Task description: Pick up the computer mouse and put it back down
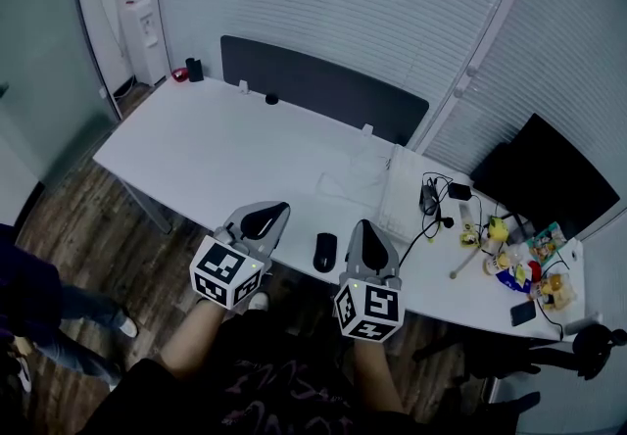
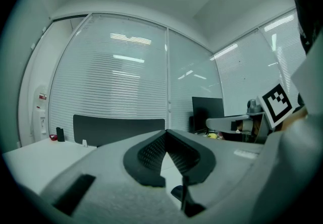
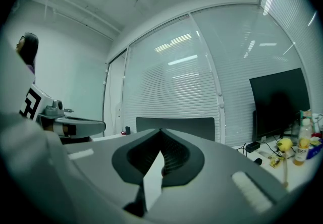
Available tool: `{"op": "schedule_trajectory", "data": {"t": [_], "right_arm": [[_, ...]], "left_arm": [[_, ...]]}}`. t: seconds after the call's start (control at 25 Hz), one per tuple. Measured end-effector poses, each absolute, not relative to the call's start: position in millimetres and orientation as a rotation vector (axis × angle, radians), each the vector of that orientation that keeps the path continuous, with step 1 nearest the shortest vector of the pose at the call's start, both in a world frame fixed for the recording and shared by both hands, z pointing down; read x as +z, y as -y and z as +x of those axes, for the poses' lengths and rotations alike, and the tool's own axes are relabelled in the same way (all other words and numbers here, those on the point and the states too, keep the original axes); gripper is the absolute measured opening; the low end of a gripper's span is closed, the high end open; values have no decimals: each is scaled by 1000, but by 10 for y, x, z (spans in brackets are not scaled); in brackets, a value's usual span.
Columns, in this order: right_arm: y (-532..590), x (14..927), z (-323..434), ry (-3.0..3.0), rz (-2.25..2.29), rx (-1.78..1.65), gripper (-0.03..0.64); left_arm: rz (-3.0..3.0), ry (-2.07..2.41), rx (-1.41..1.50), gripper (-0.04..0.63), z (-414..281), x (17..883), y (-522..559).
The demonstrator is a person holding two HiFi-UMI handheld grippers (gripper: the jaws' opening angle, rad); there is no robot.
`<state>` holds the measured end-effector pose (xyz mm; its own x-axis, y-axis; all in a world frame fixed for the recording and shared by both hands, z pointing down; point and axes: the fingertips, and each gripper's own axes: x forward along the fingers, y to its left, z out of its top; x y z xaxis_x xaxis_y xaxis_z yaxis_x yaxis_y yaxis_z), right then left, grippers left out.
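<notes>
Left gripper (image 1: 277, 212) and right gripper (image 1: 364, 227), jaws pressed together empty, are flanking the mouse (image 1: 324, 252) lying at the bench's (image 1: 225, 149) six-o'clock edge, fitting before lifting or after replacing, with any grasp needing spread jaws.

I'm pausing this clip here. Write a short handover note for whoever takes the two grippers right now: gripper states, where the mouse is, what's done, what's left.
Left gripper: jaws shut, nothing between them, held level at the front edge of the desk.
Right gripper: jaws shut, empty, level.
Computer mouse: lies flat on the desk between the two grippers, touched by neither.
Done: nothing that shows. Whether the mouse was already lifted and put back cannot be told.
Left: if it has not been lifted, open one gripper, close it on the mouse, raise it and set it back down.
</notes>
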<state>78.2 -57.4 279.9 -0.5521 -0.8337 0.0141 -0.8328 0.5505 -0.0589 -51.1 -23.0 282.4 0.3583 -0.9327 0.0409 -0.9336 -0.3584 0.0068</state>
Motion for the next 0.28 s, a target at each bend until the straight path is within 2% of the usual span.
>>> {"op": "schedule_trajectory", "data": {"t": [0.28], "right_arm": [[568,2803,735,-2759,-1474,-80,9]], "left_arm": [[2567,1766,42,2,-568,2829,209]]}}
